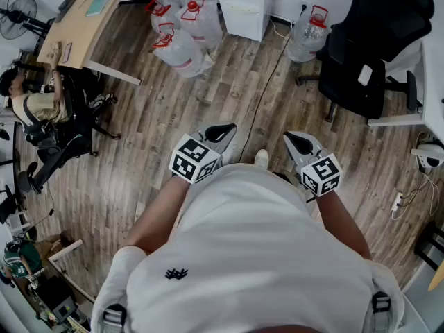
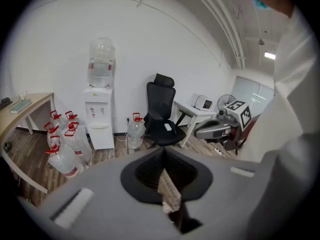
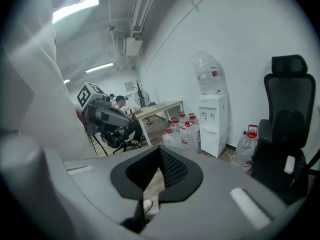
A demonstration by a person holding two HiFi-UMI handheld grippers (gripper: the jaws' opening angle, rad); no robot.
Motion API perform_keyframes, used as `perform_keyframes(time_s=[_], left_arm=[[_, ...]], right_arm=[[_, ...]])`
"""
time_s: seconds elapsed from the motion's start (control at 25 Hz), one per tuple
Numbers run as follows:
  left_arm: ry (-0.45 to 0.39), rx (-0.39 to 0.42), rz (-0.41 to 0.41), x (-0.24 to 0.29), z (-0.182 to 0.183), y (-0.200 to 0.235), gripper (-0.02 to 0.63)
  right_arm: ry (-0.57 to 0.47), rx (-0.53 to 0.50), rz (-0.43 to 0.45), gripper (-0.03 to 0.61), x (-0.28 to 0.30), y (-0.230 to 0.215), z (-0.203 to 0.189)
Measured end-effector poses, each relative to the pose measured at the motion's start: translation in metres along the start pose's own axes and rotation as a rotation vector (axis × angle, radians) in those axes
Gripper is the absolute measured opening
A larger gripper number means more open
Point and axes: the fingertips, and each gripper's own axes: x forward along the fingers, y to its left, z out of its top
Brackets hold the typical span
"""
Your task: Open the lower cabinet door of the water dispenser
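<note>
While the water dispenser (image 1: 244,5) is standing well apart against the far wall, the left gripper (image 1: 220,132) and right gripper (image 1: 300,143) are hanging close to the person's torso, jaws together on nothing; the approach is seemingly only beginning. Next, one gripper is likely needing to reach the lower cabinet door (image 2: 101,136) and catch its edge.

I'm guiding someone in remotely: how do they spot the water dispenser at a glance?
Look along the white back wall, between the wooden desk and the black office chair. The water dispenser is the tall white cabinet standing there, with red-capped jugs clustered on the floor beside it. It alone carries a big clear bottle upside down on top.
</note>
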Motion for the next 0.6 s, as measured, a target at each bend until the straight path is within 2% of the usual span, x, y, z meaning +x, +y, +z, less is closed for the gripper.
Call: perform_keyframes(time_s=[0.2, 0.4, 0.6], left_arm=[[-0.01, -0.008, 0.051, 0.021, 0.013, 0.003, 0.055], [-0.012, -0.029, 0.067, 0.029, 0.019, 0.007, 0.055], [-0.01, -0.044, 0.066, 0.033, 0.02, 0.04, 0.055]], right_arm=[[0.004, 0.018, 0.025, 0.002, -0.003, -0.034, -0.009], [0.034, 0.025, 0.043, 0.002, 0.007, -0.055, -0.016], [0.019, 0.051, 0.033, 0.002, 0.043, -0.075, -0.003]])
